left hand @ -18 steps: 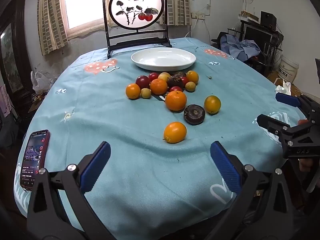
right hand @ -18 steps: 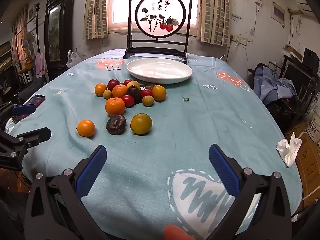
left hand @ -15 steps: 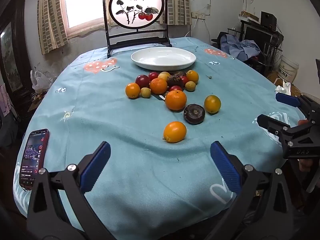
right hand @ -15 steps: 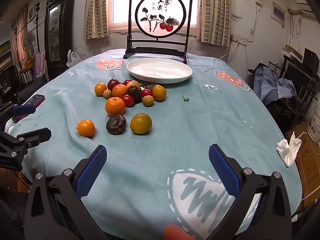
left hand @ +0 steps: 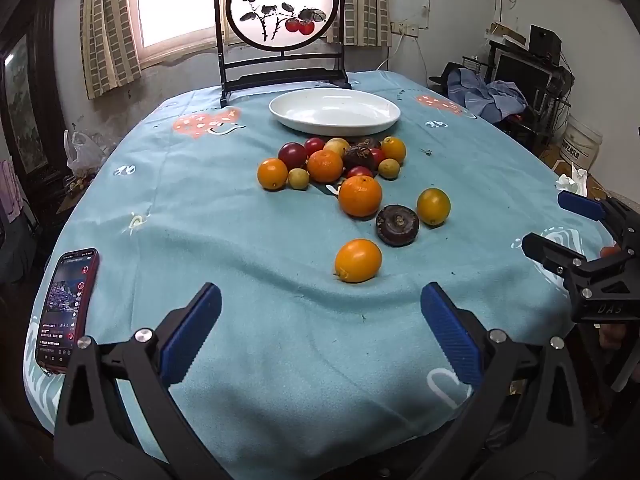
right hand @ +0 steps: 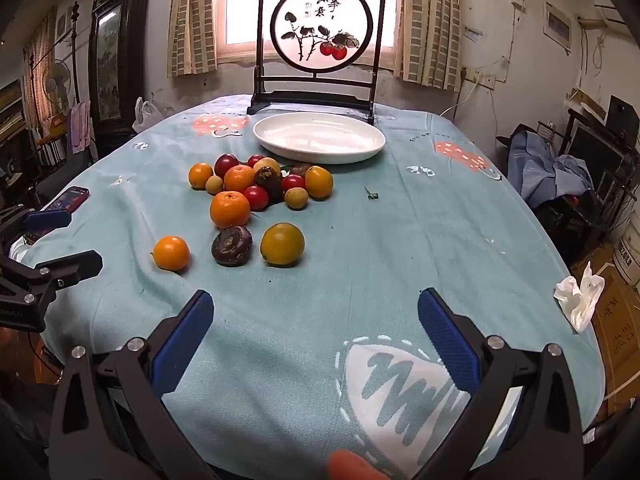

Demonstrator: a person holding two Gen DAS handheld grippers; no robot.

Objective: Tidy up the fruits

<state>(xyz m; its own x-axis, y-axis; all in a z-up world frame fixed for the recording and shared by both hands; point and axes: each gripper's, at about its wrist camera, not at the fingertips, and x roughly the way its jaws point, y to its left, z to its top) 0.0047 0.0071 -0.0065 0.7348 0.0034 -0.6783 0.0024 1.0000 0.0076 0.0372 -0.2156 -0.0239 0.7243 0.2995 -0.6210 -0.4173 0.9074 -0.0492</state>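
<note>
Several fruits lie on the blue tablecloth in front of an empty white plate [left hand: 334,115] [right hand: 319,137]: a cluster of oranges, red and yellow fruits [left hand: 334,160] [right hand: 260,182], a large orange [left hand: 360,196] [right hand: 229,209], a dark brown fruit [left hand: 397,225] [right hand: 232,245], a yellow-orange fruit [left hand: 433,206] [right hand: 282,244] and a lone small orange [left hand: 357,260] [right hand: 171,253]. My left gripper [left hand: 320,330] is open and empty near the table's front edge, short of the lone orange. My right gripper [right hand: 316,334] is open and empty, also at the front edge.
A framed round painting [left hand: 282,4] stands behind the plate. A phone [left hand: 67,308] lies at the table's left edge. A crumpled tissue [right hand: 580,298] lies at the right edge. The right gripper shows in the left wrist view [left hand: 572,228].
</note>
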